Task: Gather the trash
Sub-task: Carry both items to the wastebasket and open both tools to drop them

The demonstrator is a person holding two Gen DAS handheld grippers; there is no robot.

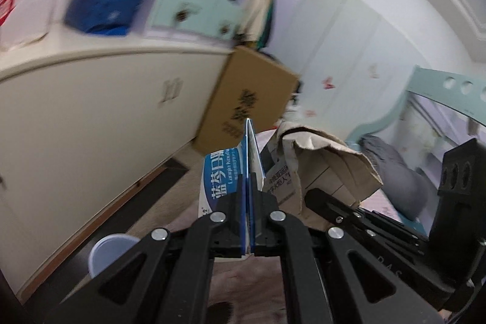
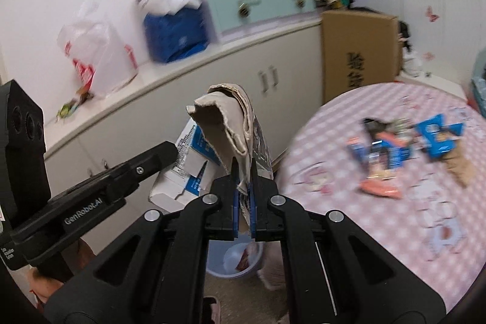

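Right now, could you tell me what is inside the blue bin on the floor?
In the right wrist view the blue bin holds a reddish wrapper and something pale. The right claw, shut on torn brown paper, covers the bin's upper part, so the rest is hidden.

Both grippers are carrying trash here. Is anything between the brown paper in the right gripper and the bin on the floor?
Nothing visible blocks it. The right gripper is shut on the brown paper, and the bin shows open-topped on the floor below. The left gripper, holding the blue-and-white carton, is off to one side.
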